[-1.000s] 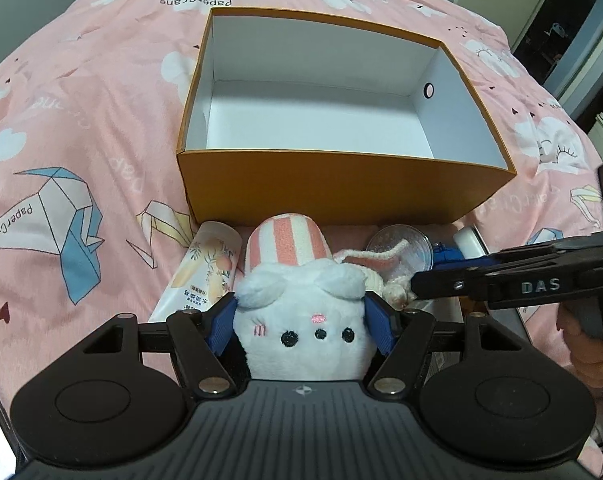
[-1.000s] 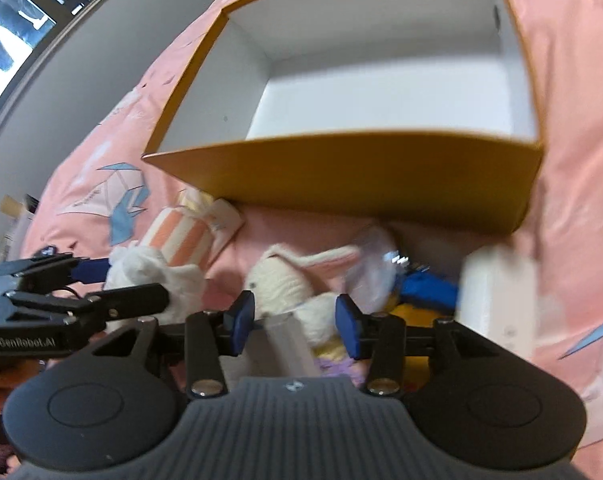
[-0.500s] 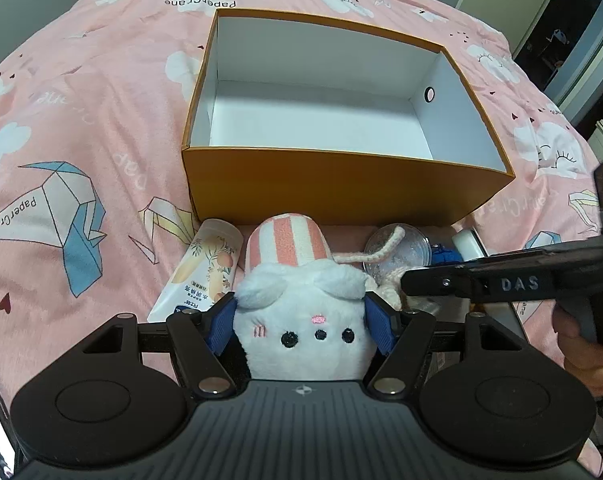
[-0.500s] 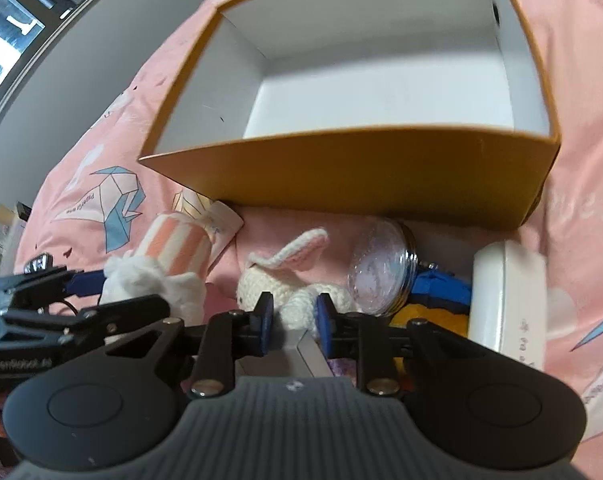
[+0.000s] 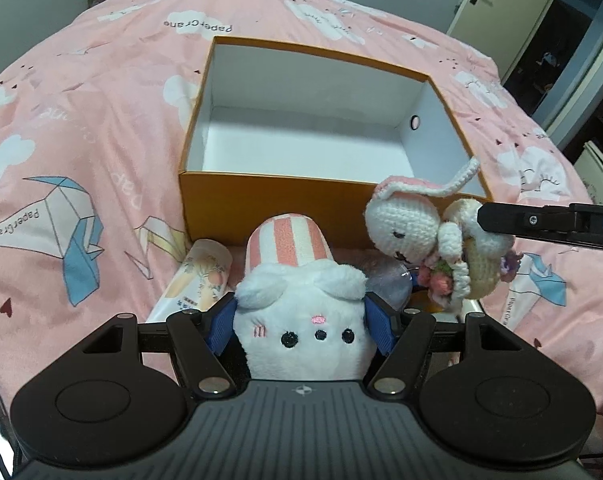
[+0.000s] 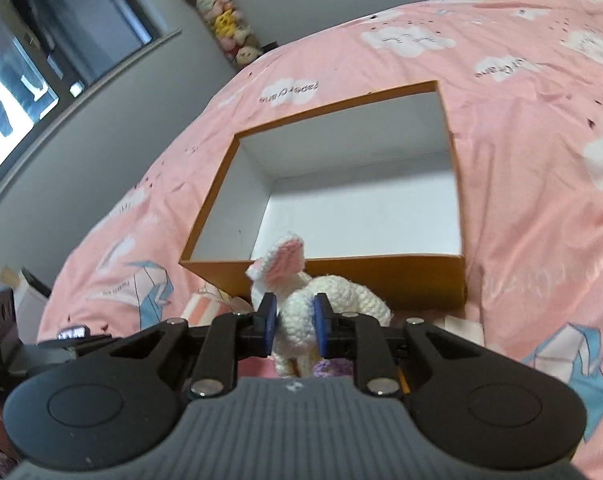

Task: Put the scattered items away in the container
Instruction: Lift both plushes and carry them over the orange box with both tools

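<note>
An orange box (image 5: 277,204) with a white, empty inside lies open on the pink bed; it also shows in the right wrist view (image 6: 385,276). My left gripper (image 5: 300,322) is shut on a white plush toy (image 5: 305,320) with a pink-striped hat, just in front of the box. My right gripper (image 6: 294,320) is shut on a crocheted white bunny (image 6: 321,316) and holds it in the air near the box's front right corner. The bunny (image 5: 405,228) with its flower bouquet also shows in the left wrist view, hanging from the right gripper's black fingers (image 5: 513,220).
A pale tube with a floral print (image 5: 193,280) lies left of the plush. A clear round lid (image 5: 389,284) and a yellow item (image 5: 425,302) lie under the bunny. The pink bedspread (image 5: 81,120) surrounds the box. A door stands at the far right.
My right gripper closed on the crocheted bunny and lifted it up off the bed, toward the box's front right corner. My left gripper has kept its hold on the plush and risen slightly.
</note>
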A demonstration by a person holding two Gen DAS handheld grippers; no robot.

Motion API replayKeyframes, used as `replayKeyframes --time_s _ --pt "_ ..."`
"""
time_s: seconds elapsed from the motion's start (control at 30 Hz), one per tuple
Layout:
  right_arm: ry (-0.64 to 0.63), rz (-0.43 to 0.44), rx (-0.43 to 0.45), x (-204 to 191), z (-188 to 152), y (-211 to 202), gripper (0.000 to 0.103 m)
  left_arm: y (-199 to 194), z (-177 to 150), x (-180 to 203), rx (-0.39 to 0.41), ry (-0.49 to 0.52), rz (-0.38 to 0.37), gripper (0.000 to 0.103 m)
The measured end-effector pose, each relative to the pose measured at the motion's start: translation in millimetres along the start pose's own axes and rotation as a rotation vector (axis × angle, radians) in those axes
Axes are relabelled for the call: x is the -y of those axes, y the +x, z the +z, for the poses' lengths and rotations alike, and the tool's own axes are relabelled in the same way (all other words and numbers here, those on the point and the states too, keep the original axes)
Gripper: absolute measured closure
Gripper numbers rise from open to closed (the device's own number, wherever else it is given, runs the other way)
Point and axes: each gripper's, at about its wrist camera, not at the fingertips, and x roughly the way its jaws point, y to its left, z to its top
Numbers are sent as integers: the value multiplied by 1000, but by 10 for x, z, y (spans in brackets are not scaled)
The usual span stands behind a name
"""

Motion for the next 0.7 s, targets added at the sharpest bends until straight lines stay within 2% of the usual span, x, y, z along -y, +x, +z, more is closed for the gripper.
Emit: replayKeyframes --time_s 0.17,0.27,0.43,0.6,0.7 --pt "43 -37 80 80 13 -247 82 -37 -6 17 25 -1 3 25" --pt "63 -31 91 119 23 -331 82 -61 4 43 34 4 -10 26" --pt "112 -19 26 189 -108 -163 82 8 -17 145 16 31 -52 25" --pt "157 -57 -70 329 -283 87 81 197 -96 185 -63 60 -60 25" --pt "145 -93 -86 385 -315 124 77 289 -148 177 -107 65 -66 25"
